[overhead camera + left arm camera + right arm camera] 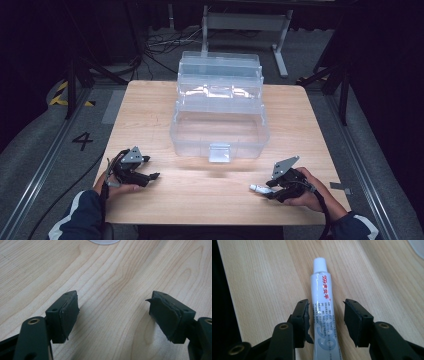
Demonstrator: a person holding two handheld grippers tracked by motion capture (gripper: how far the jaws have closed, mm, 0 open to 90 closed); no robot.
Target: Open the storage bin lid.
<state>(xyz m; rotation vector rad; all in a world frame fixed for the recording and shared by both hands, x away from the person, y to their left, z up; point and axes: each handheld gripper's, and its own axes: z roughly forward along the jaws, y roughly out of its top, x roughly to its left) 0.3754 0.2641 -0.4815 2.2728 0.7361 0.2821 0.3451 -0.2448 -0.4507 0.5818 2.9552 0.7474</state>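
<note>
My right gripper [261, 190] rests at the near right of the table [150, 110], jaws parted around a white tube [323, 315] with a ribbed cap and red lettering; the tube lies flat on the wood between the pads [305, 317], the left pad just beside it, the right pad clearly apart, so nothing is clamped. My left gripper [152, 176], near left, is spread wide over bare wood. Far centre stands the clear plastic box [220, 131], tiers folded open, all compartments look empty.
</note>
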